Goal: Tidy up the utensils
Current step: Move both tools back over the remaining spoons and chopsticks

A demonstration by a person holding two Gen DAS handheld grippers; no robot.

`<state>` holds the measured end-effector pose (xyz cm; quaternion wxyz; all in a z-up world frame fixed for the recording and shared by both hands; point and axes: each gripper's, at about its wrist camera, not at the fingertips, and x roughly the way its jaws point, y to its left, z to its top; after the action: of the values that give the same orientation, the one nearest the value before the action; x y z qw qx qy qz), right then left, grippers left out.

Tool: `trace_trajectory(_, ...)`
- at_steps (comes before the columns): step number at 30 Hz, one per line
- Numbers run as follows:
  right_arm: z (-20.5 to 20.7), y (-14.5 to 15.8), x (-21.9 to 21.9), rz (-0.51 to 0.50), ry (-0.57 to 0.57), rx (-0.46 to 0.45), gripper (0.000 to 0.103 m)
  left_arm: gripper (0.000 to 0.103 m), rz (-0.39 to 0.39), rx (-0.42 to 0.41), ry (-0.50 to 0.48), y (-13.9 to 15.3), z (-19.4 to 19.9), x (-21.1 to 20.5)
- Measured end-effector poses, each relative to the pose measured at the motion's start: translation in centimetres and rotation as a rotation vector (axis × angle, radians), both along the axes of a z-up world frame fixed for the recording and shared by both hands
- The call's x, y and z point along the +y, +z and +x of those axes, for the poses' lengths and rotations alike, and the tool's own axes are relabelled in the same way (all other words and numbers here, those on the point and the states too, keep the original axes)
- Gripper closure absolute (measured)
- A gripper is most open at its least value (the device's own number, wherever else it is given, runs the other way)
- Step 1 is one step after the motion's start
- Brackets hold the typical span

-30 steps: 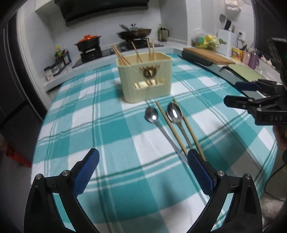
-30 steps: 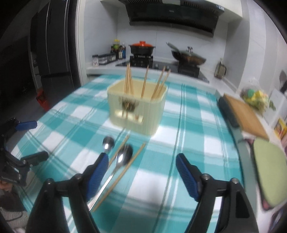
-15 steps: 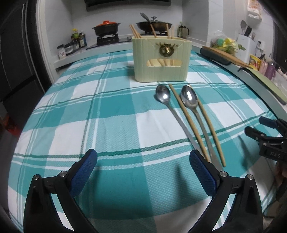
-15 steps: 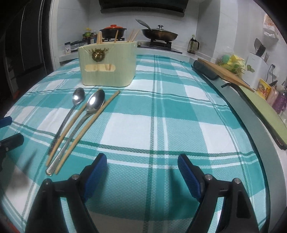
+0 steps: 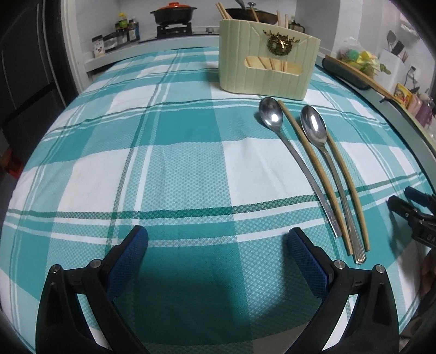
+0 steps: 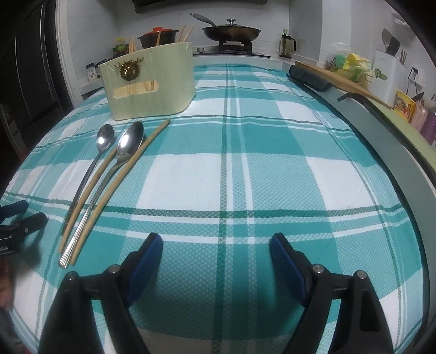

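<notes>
Two metal spoons [image 5: 272, 119] [image 5: 313, 128] and two wooden chopsticks [image 5: 313, 166] [image 5: 346, 188] lie side by side on the teal checked tablecloth [image 5: 177, 177], in front of a cream utensil holder [image 5: 267, 68] that holds several chopsticks. They also show in the right wrist view: spoons [image 6: 105, 139] [image 6: 130, 141], a chopstick [image 6: 122, 179], the holder [image 6: 150, 81]. My left gripper [image 5: 218, 239] is open and empty, low over the cloth to the left of the utensils. My right gripper [image 6: 216, 242] is open and empty, to their right.
A stove with a red-lidded pot [image 5: 174, 12] and a wok [image 6: 231, 31] stands behind the table. A wooden board [image 6: 340, 79] and a dark roll [image 6: 310, 77] lie along the right counter edge. Jars [image 5: 120, 32] stand at the back left.
Both grippers have come down low over the near edge of the cloth, and each now looks along the table. The utensils have not moved.
</notes>
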<state>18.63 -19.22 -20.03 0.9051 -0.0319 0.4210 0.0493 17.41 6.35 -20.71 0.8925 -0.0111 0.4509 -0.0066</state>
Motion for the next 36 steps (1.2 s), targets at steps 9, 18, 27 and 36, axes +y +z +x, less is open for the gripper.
trace_trajectory(9, 0.0, 0.0, 0.1, -0.01, 0.001, 0.004, 0.018, 0.001, 0.005, 0.006, -0.004, -0.1, 0.0, 0.0)
trace_trajectory(18, 0.1, -0.1, 0.1, -0.009, 0.002, 0.006, 0.017, 0.001, 0.001, 0.006, -0.007, -0.1, 0.0, 0.0)
trace_trajectory(27, 0.1, -0.1, 0.1, -0.01, 0.002, 0.006, 0.017, 0.001, -0.023, -0.001, -0.008, -0.1, 0.0, 0.2)
trace_trajectory(36, 0.1, 0.7, -0.1, 0.021, -0.008, 0.003, 0.022, 0.001, -0.141, -0.037, 0.008, 2.6, 1.1, 1.2)
